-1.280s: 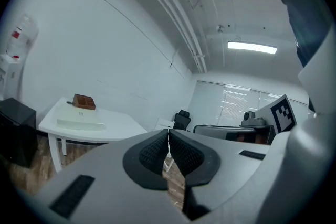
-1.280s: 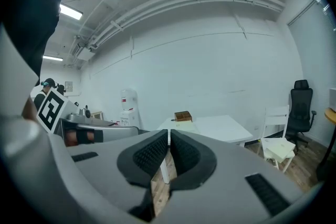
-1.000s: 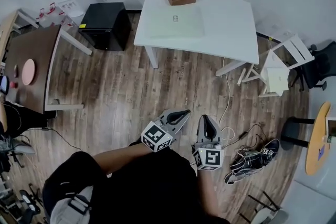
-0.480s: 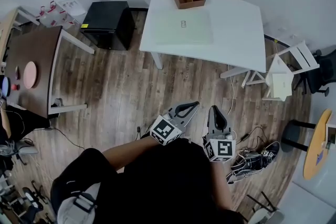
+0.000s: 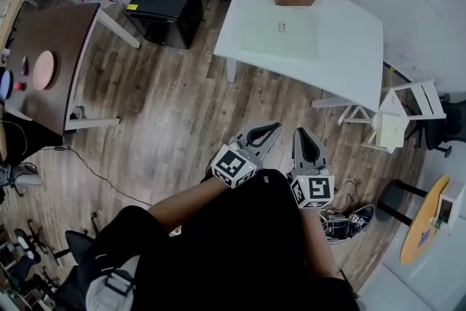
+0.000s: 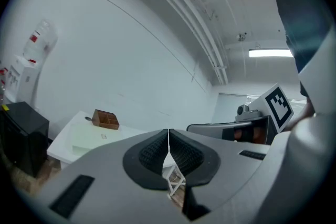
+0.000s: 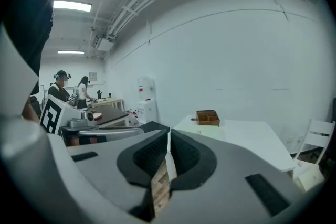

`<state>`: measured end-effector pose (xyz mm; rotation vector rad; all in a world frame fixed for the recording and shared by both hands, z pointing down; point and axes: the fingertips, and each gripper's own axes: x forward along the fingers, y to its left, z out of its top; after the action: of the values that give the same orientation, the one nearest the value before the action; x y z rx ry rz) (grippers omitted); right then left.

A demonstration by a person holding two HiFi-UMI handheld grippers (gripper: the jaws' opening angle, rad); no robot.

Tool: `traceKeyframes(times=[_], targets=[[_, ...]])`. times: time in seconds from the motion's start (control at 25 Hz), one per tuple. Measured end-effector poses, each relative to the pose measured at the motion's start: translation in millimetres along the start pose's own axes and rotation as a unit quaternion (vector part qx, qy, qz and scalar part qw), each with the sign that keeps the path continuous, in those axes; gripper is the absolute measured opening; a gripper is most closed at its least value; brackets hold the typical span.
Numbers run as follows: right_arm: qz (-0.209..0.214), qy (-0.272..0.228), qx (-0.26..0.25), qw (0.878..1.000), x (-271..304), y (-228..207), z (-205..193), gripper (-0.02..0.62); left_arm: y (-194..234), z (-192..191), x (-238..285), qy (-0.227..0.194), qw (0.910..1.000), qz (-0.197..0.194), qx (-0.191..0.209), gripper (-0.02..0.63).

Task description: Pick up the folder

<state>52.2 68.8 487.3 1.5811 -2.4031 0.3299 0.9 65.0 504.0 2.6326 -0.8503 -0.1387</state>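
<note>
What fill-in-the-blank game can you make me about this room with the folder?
The folder lies on the ___ table.
The left tool and the right tool both have their jaws ___, with nothing between them.
The cabinet standing on the floor left of that table is ___ in colour.
Missing words: white; shut; black.
</note>
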Motion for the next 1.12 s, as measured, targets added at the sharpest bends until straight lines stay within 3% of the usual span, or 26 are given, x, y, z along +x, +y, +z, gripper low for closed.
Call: traceKeyframes(times=[0.44, 0.76, 1.12], targets=[[0.050, 0.025, -0.017, 0.998, 10, 36, -26, 0.038, 29, 4, -54, -0.027, 0.9964, 0.079, -0.015, 0.017], [0.053, 0.017, -0.006, 0.998, 31, -1, -27, 0.038, 33, -9, -27, -0.005, 0.9953, 0.096, -0.012, 0.017], [0.086, 0.005, 0.022, 0.996, 105, -59, -11, 0.038, 97, 8, 37, 0.028, 0.9902, 0.136, 0.003, 0.017]])
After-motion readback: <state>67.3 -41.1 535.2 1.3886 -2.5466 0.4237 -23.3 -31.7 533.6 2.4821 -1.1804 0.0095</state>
